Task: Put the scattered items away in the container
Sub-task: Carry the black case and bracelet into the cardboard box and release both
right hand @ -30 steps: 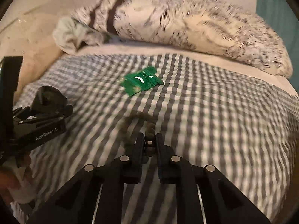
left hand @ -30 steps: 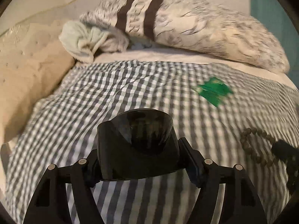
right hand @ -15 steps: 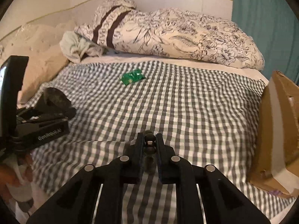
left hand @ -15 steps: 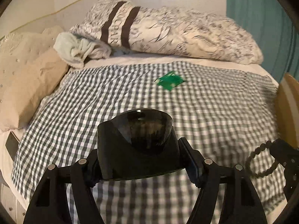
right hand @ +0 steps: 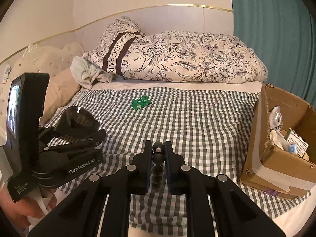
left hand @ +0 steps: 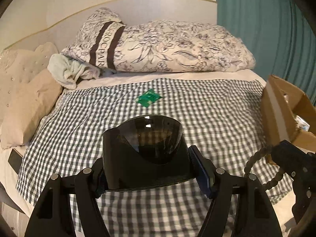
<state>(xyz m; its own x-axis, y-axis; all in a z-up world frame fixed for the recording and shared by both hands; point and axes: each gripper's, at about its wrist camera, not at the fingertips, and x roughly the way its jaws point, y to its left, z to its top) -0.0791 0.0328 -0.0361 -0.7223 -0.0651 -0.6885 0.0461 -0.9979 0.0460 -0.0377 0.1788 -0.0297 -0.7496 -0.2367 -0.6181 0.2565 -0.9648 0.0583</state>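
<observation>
My left gripper is shut on a black glossy dome-shaped object and holds it above the checked bed cover; it also shows at the left of the right wrist view. My right gripper is shut on a string of dark beads, which also hangs from it in the left wrist view. A green packet lies on the cover farther back, also in the left wrist view. The cardboard box stands at the right with several items inside.
A floral duvet roll, a pale green cloth and beige pillows lie at the head of the bed. A teal curtain hangs at the right. The checked cover spans the bed.
Both grippers have pulled back and up from the bed with their objects. The beads have come off the cover. The cardboard box has come into view at the right.
</observation>
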